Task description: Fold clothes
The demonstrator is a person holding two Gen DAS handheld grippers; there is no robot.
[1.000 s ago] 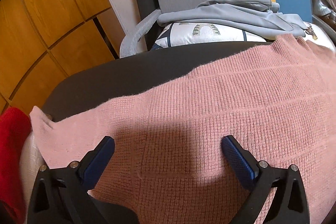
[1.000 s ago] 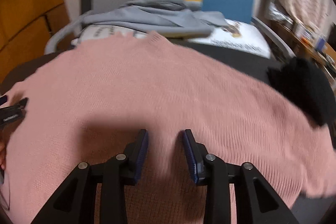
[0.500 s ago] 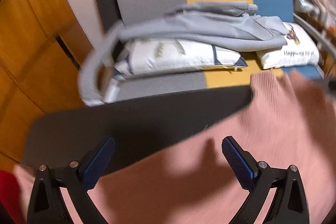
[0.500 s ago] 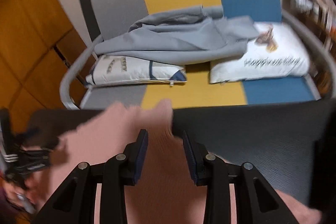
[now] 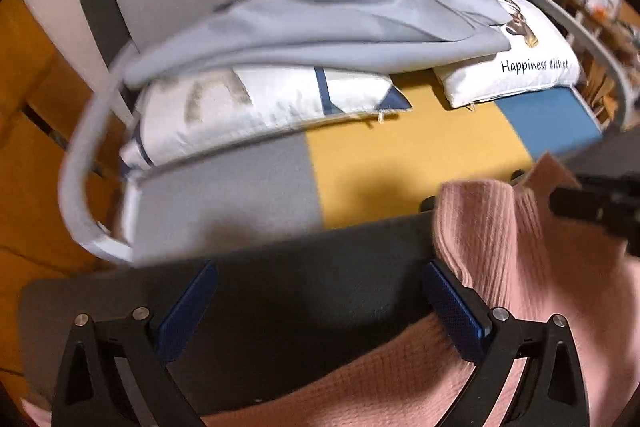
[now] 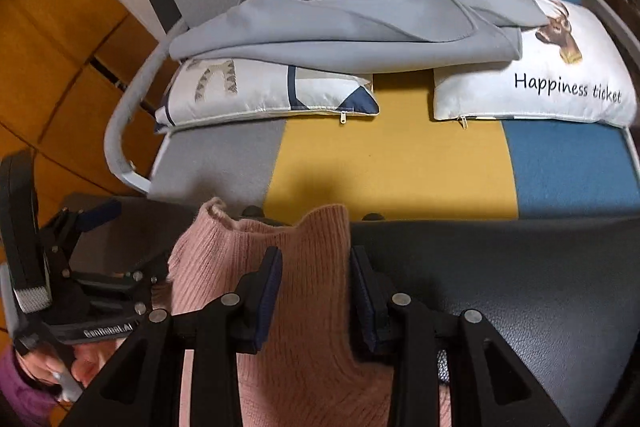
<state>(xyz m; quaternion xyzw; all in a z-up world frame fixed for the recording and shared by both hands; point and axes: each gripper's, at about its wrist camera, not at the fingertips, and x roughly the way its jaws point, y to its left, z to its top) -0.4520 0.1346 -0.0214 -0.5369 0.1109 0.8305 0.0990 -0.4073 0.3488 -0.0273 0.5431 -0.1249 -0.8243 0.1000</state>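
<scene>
Right hand-held gripper (image 6: 316, 291): clamped on sweater (image 6: 304, 359), narrow bite; knit risked slipping. Left hand-held gripper (image 5: 320, 307): apart, empty, over counter (image 5: 300, 279).

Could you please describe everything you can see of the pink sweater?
The pink sweater is a soft ribbed knit, bunched and lifted rather than flat. Its raised fold stands between the fingers of the right gripper, which appear closed on it. The rest drapes over the dark table. The left gripper is open above bare tabletop, with sweater beside its right finger.
</scene>
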